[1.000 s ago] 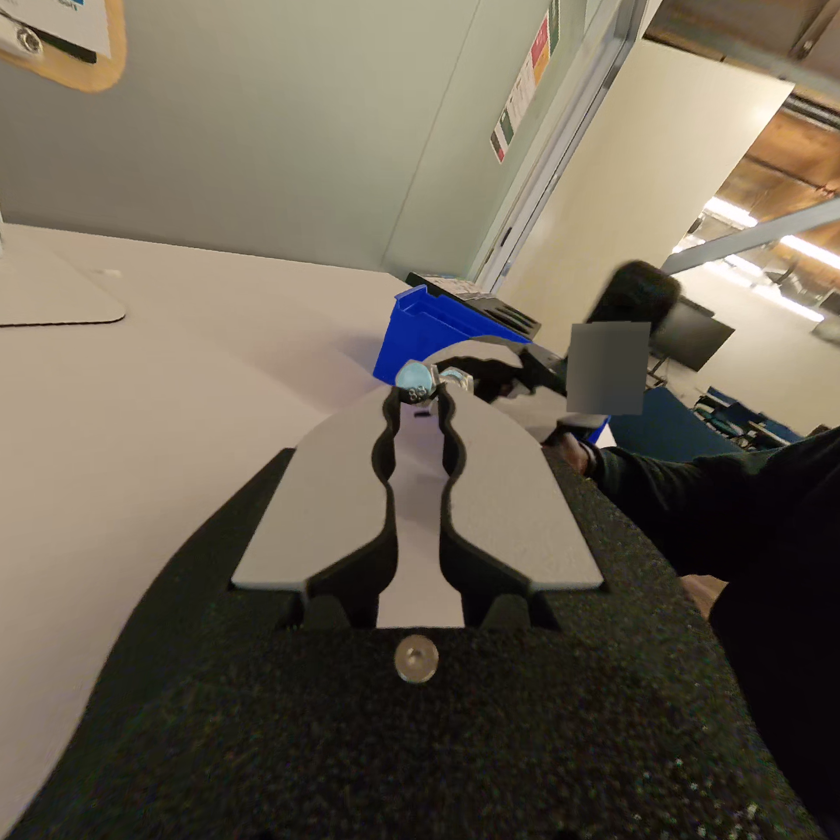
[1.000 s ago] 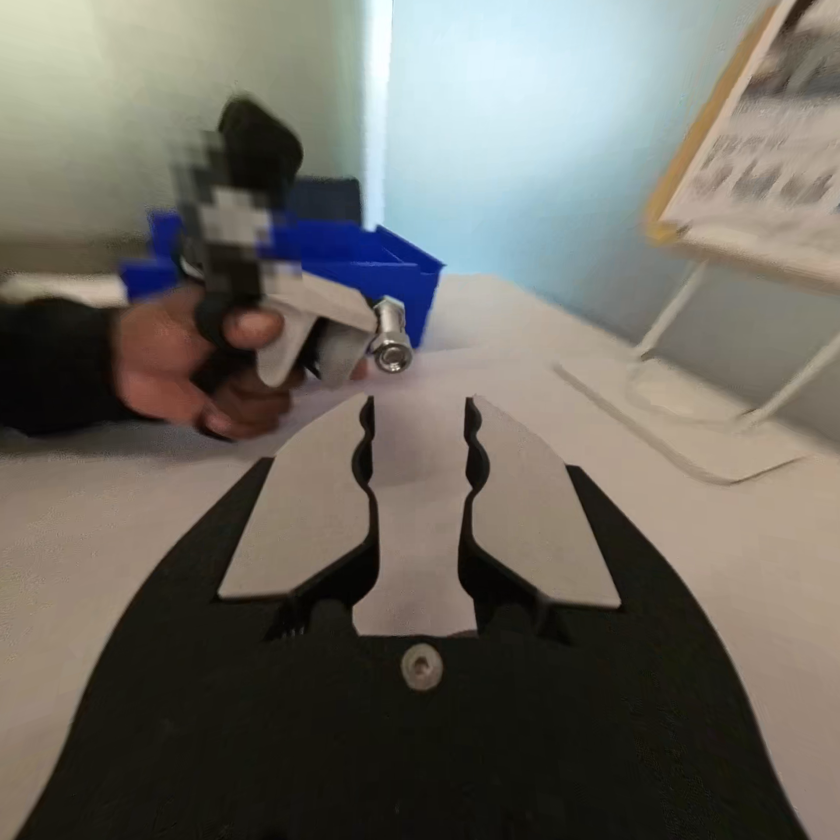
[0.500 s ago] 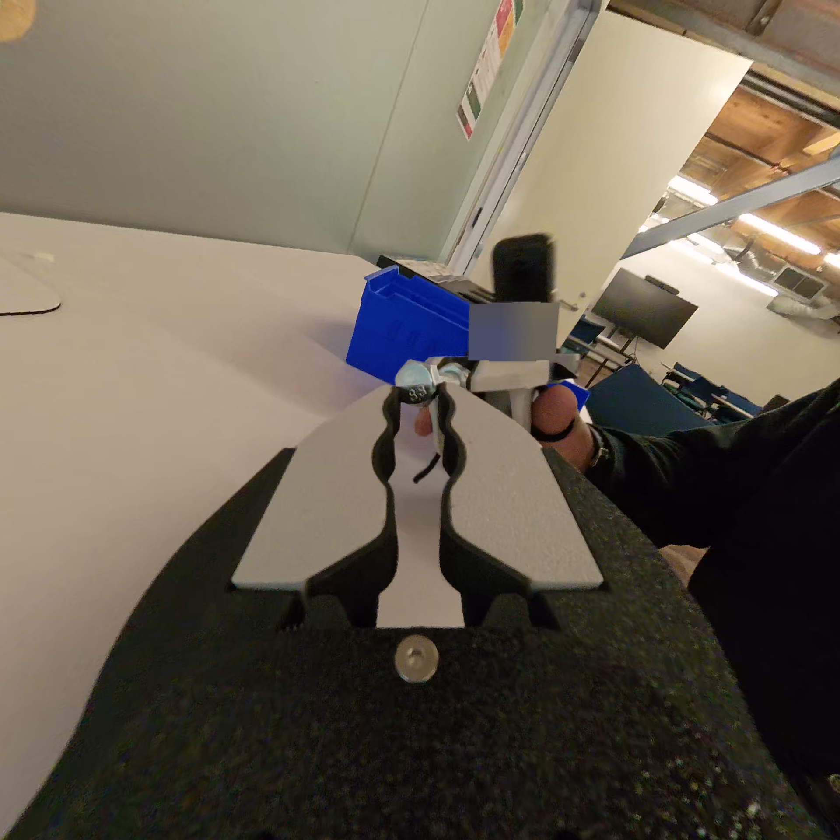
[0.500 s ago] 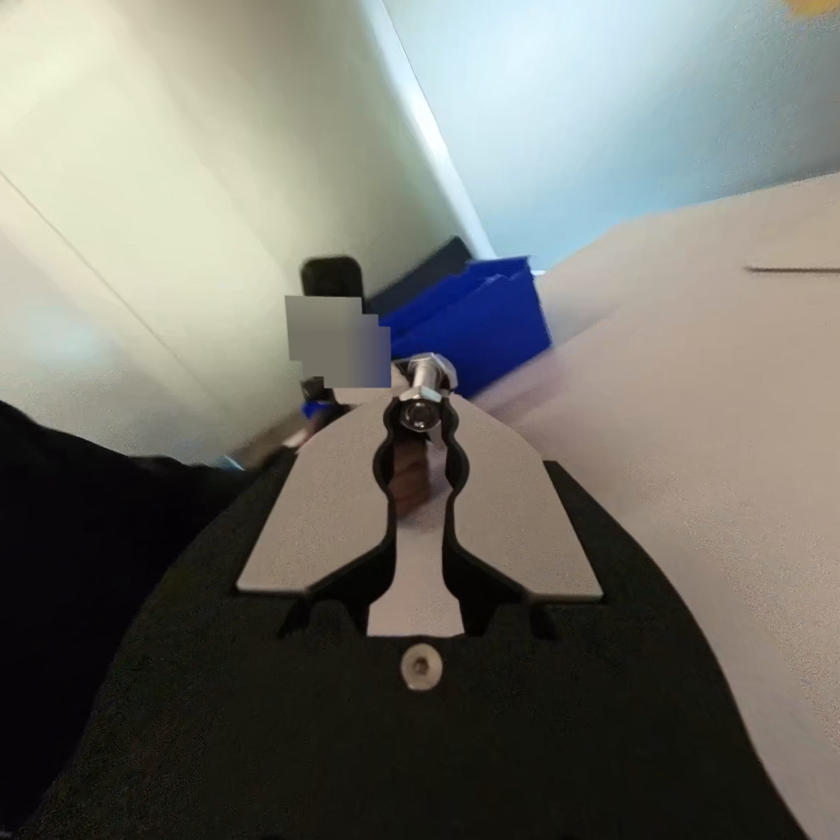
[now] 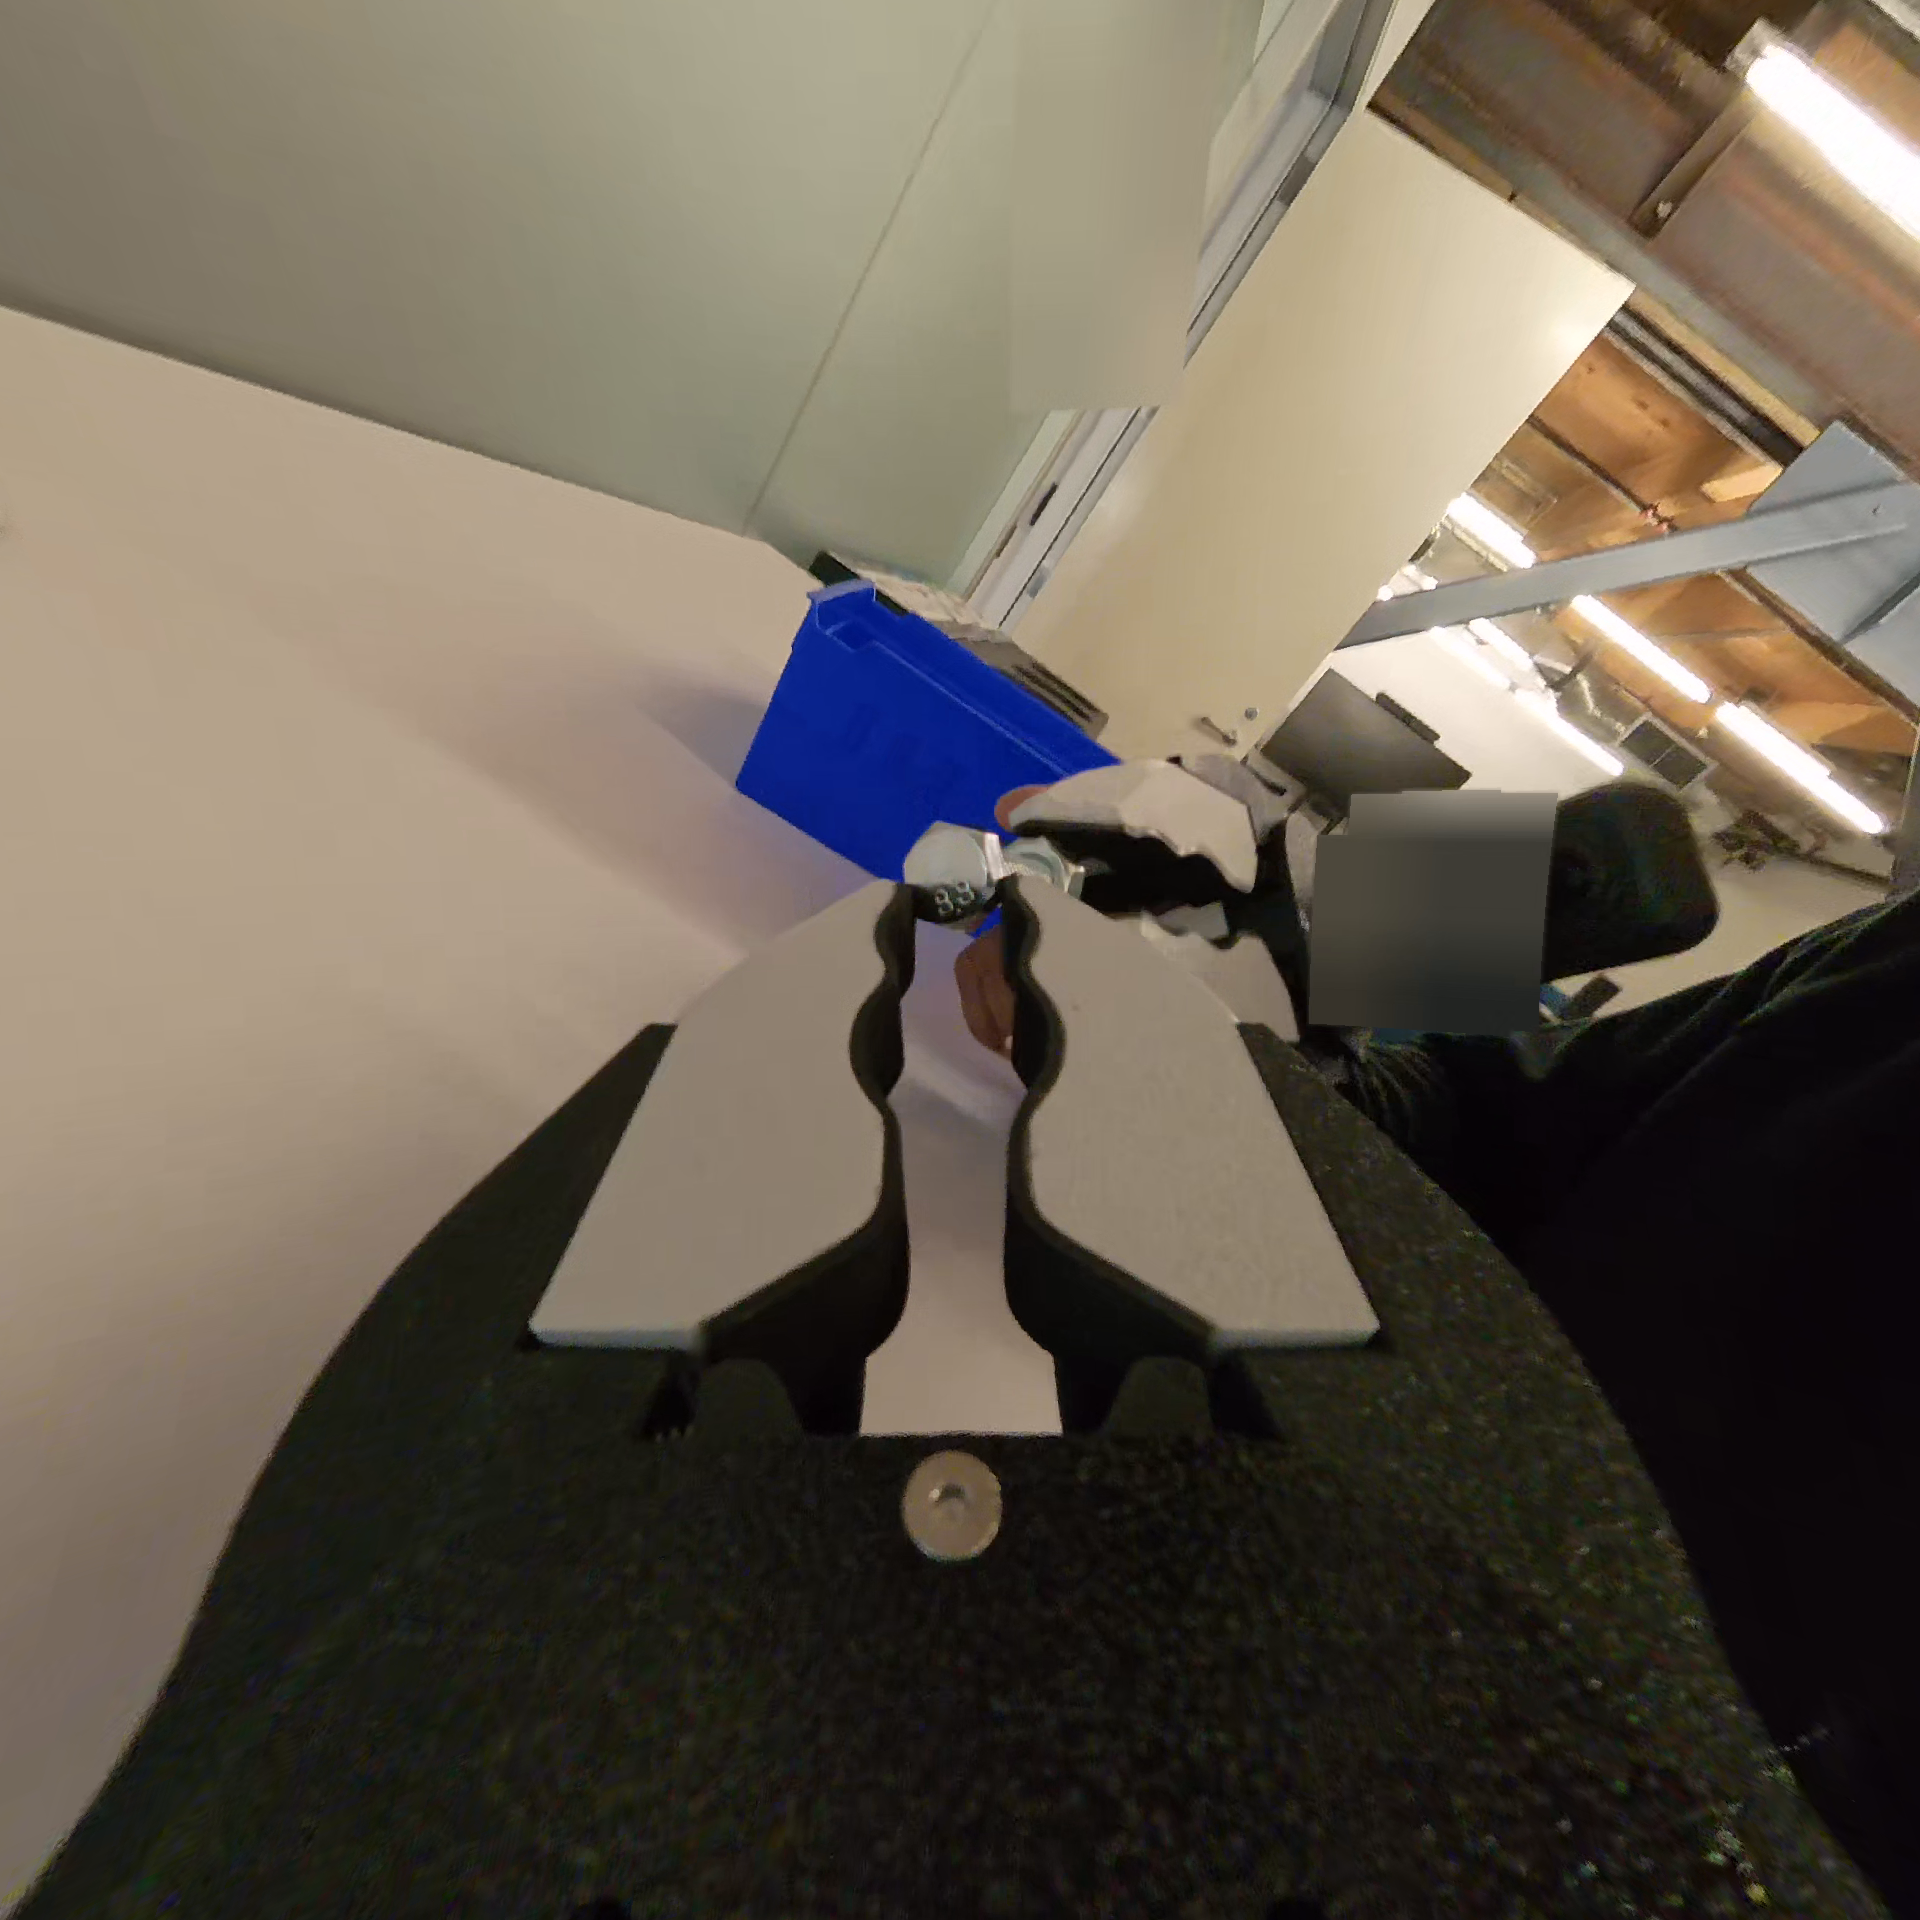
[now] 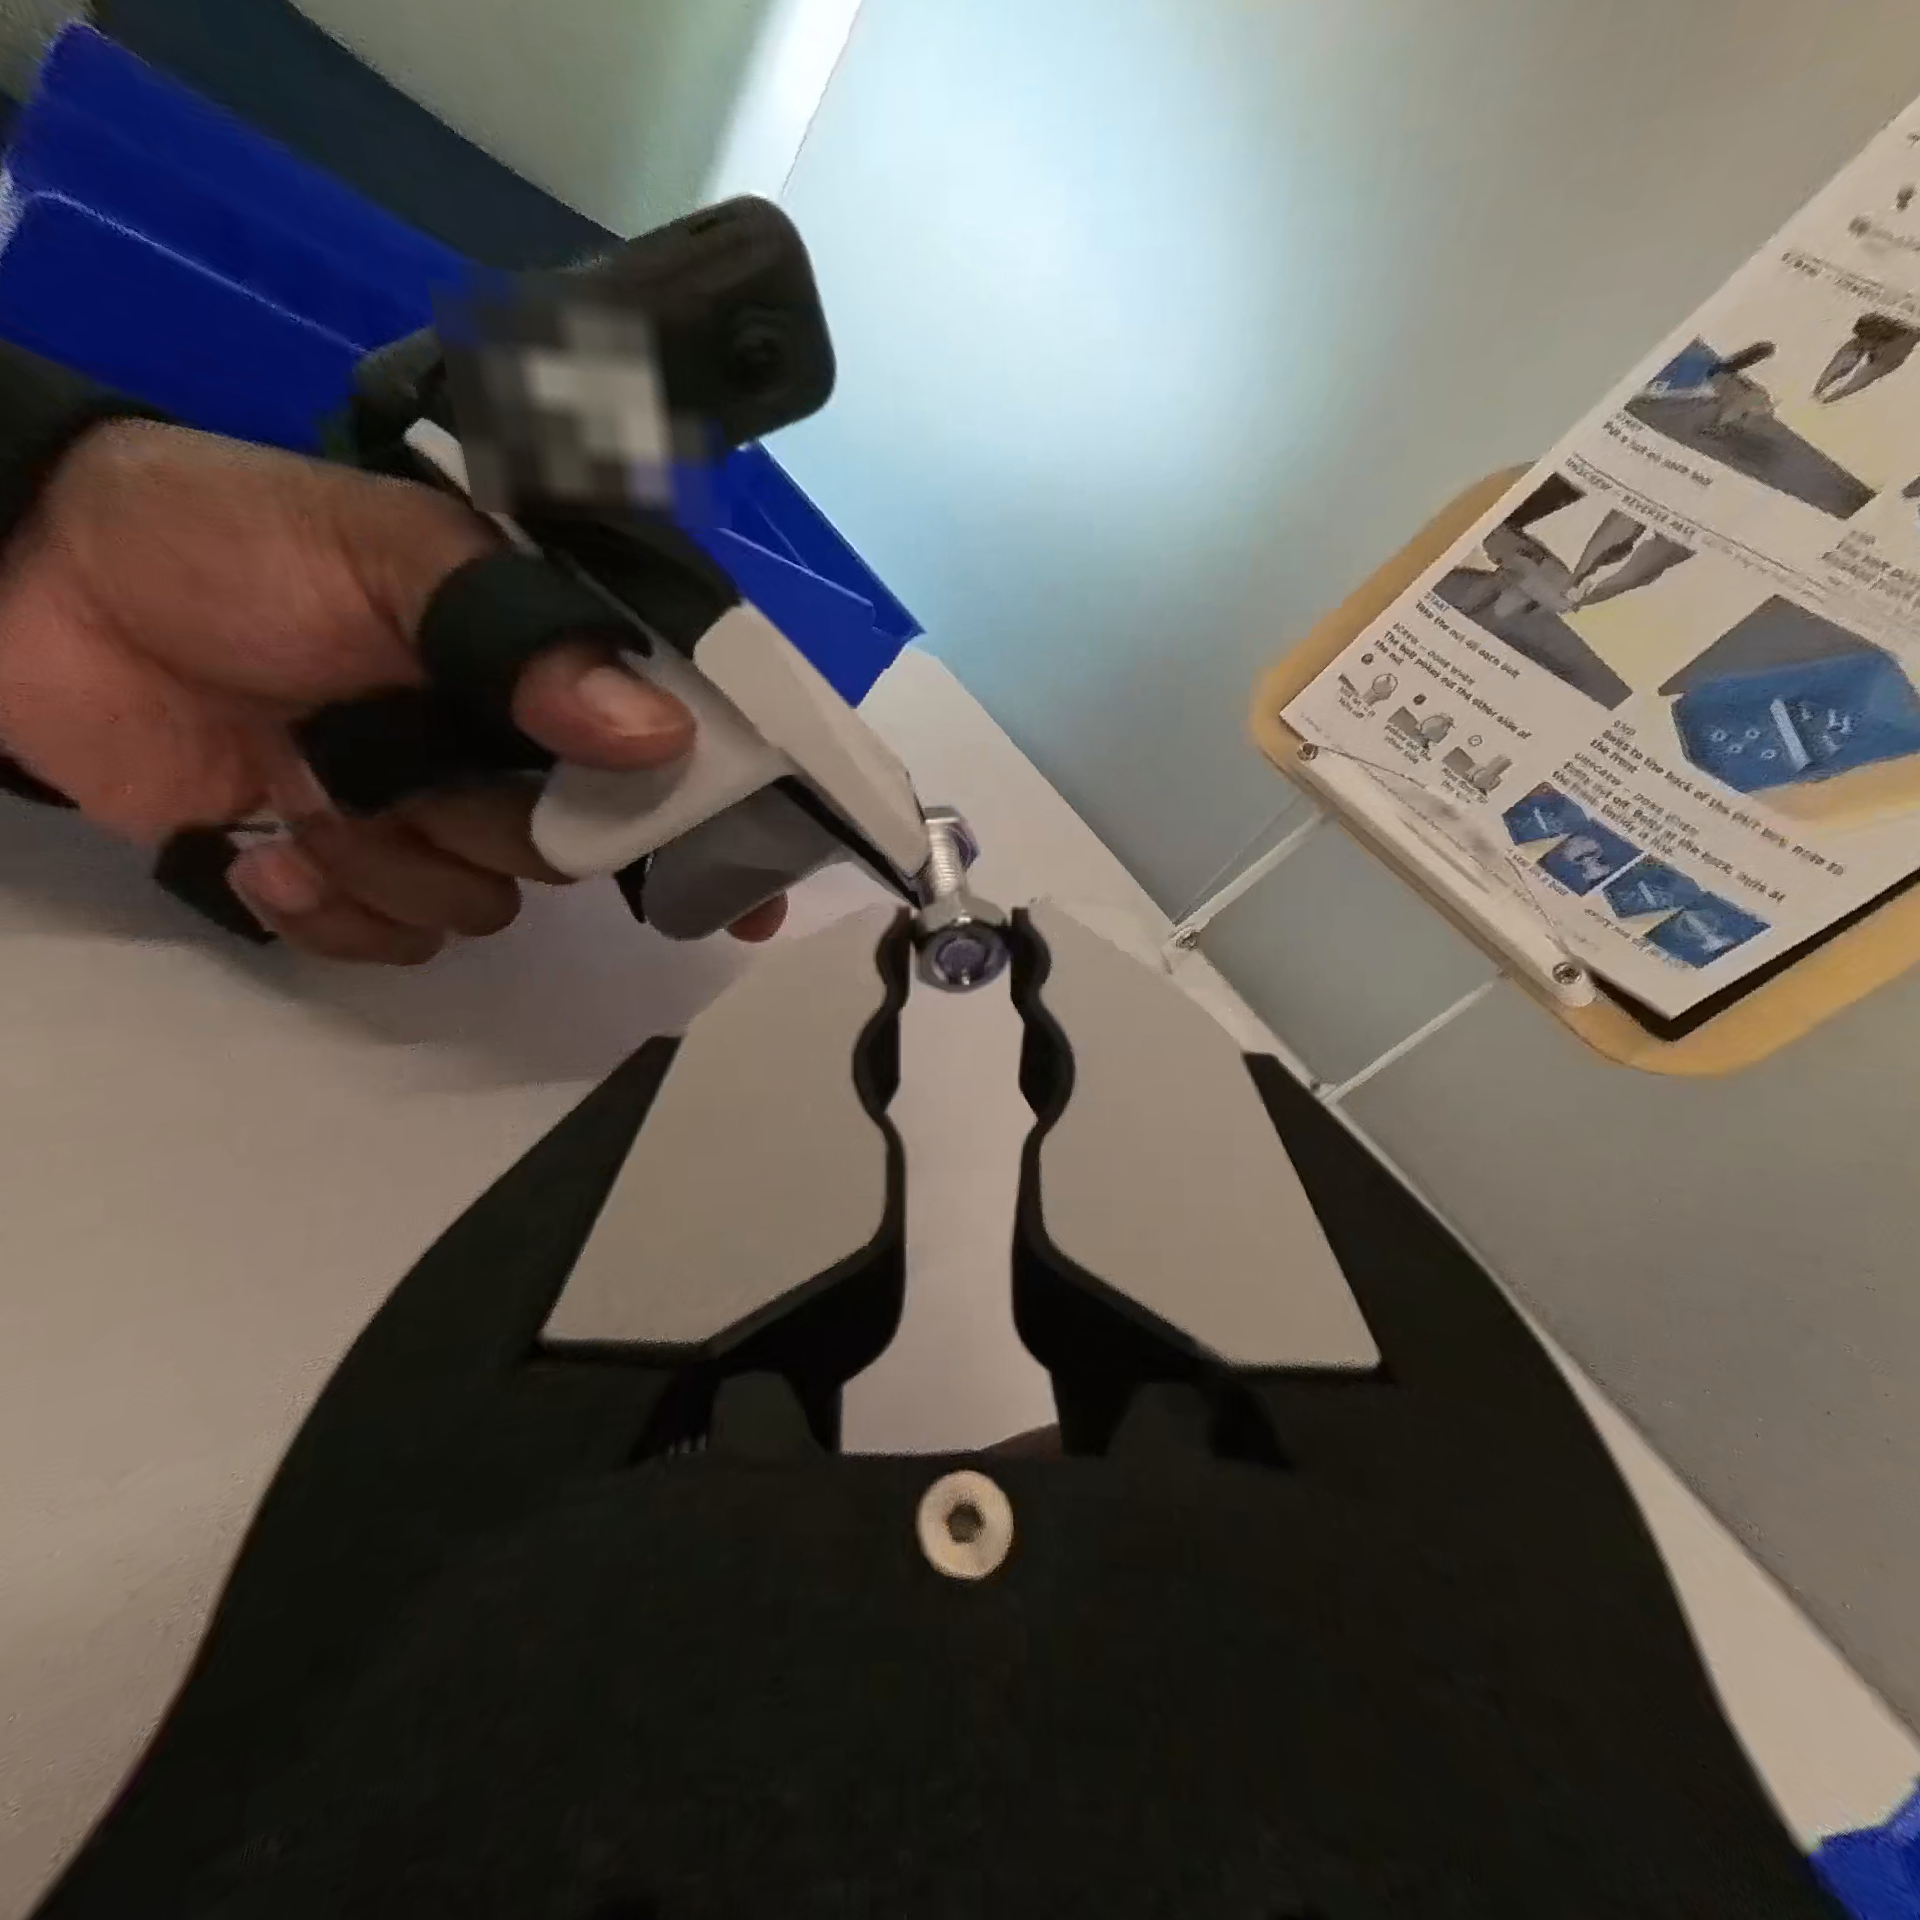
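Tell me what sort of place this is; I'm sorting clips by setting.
Probably an office-style workroom: a white table with a blue bin, an instruction sheet on a stand, and monitors beyond under exposed ceiling ducts.

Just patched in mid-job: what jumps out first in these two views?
Dead centre, a silver bolt is clamped by its head in the left gripper, while the right gripper grips the nut on its threaded end, both lifted above the white table. Behind them sits a bright blue bin, and an illustrated instruction sheet on a wooden board stands at the right of the right wrist view.
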Demonstrator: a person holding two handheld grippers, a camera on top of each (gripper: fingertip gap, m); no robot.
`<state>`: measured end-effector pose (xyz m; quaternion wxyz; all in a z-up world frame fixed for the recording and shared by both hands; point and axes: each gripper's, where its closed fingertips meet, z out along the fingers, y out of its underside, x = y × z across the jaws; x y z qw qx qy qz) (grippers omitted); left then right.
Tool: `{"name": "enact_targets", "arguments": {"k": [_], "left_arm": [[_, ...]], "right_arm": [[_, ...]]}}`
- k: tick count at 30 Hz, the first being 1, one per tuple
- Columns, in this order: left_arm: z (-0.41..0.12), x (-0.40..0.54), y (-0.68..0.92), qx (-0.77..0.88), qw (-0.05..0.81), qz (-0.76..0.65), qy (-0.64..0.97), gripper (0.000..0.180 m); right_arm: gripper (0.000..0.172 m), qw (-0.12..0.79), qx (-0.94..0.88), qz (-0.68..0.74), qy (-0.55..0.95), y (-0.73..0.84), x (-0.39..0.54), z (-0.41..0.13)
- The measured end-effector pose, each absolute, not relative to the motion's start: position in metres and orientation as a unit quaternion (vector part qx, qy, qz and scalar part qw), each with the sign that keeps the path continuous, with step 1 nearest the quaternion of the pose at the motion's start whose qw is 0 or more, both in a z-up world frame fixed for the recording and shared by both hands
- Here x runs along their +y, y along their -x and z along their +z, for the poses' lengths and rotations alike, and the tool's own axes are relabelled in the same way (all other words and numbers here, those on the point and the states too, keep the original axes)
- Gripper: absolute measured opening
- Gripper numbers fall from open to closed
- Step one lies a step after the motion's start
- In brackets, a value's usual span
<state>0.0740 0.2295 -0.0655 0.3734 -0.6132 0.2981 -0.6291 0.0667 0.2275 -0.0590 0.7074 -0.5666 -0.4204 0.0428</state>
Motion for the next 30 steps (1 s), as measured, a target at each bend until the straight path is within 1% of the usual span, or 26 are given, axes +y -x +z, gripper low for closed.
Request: {"name": "enact_targets", "arguments": {"k": [2, 6, 8, 9, 11, 12, 14, 24, 28, 30], "left_arm": [[-0.069, 0.231, -0.074, 0.308, 0.382, -0.614, 0.618, 0.015], [-0.071, 0.233, -0.073, 0.353, 0.427, -0.559, 0.616, 0.016], [-0.073, 0.234, -0.074, 0.368, 0.442, -0.535, 0.619, 0.015], [-0.076, 0.236, -0.075, 0.366, 0.445, -0.525, 0.626, 0.016], [-0.08, 0.239, -0.075, 0.354, 0.439, -0.523, 0.639, 0.016], [-0.081, 0.242, -0.074, 0.342, 0.439, -0.525, 0.644, 0.016], [-0.078, 0.246, -0.069, 0.323, 0.438, -0.536, 0.645, 0.016], [-0.076, 0.245, -0.068, 0.317, 0.41, -0.57, 0.638, 0.016], [-0.072, 0.244, -0.066, 0.305, 0.384, -0.604, 0.628, 0.016], [-0.072, 0.243, -0.064, 0.3, 0.368, -0.62, 0.625, 0.015]], "right_arm": [[0.018, 0.685, -0.397, 0.109, 0.601, -0.067, 0.229, -0.06], [0.017, 0.6, -0.266, 0.329, 0.679, -0.069, 0.233, -0.062], [0.018, 0.577, -0.208, 0.377, 0.694, -0.072, 0.238, -0.064], [0.019, 0.583, -0.181, 0.356, 0.707, -0.078, 0.243, -0.068], [0.031, 0.611, -0.129, 0.249, 0.74, -0.1, 0.254, -0.079], [0.039, 0.621, -0.131, 0.217, 0.742, -0.103, 0.255, -0.079], [0.044, 0.625, -0.156, 0.2, 0.738, -0.096, 0.251, -0.078], [0.043, 0.653, -0.258, 0.208, 0.681, -0.073, 0.239, -0.067], [0.043, 0.67, -0.335, 0.156, 0.643, -0.068, 0.236, -0.066], [0.04, 0.673, -0.367, 0.12, 0.631, -0.066, 0.235, -0.068]]}}
